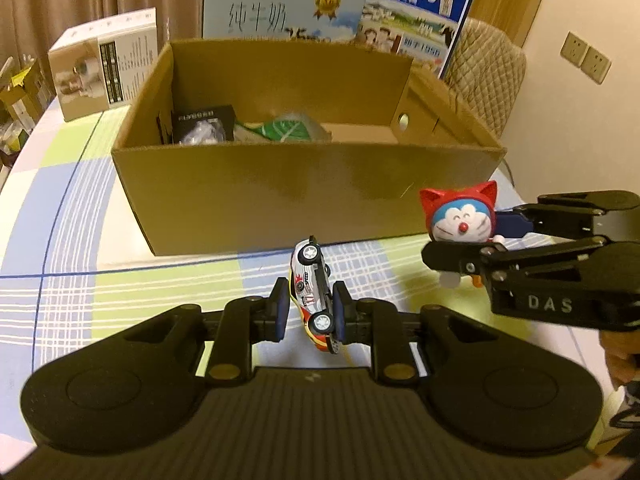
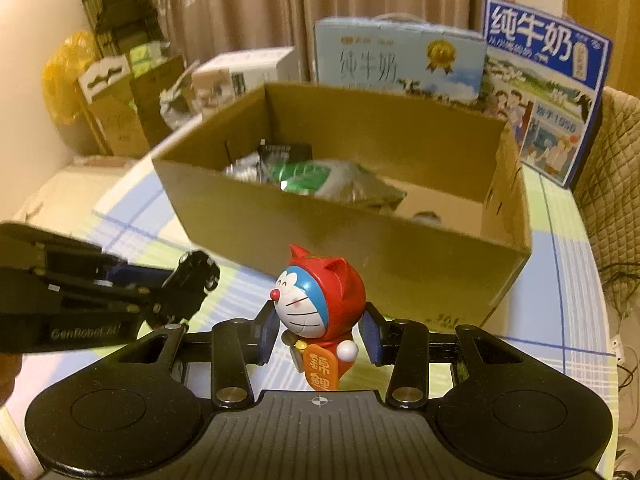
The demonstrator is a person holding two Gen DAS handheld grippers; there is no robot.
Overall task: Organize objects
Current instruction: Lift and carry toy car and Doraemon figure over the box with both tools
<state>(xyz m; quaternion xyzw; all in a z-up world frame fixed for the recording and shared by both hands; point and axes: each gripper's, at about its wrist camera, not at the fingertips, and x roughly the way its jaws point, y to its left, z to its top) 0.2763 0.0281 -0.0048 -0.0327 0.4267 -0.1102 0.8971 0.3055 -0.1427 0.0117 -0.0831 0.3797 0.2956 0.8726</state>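
Note:
My left gripper is shut on a small white, yellow and orange toy race car, held on its side above the checked tablecloth, in front of an open cardboard box. My right gripper is shut on a Doraemon figurine in a red cat hood, held upright just before the box. In the left wrist view the right gripper and figurine are at the right. In the right wrist view the left gripper is at the left, its car seen as a dark shape.
The box holds a black packet and a green-and-silver bag. Two milk cartons stand behind it, a white product box at back left. A quilted chair stands at the right. Boxes and bags are stacked beyond the table.

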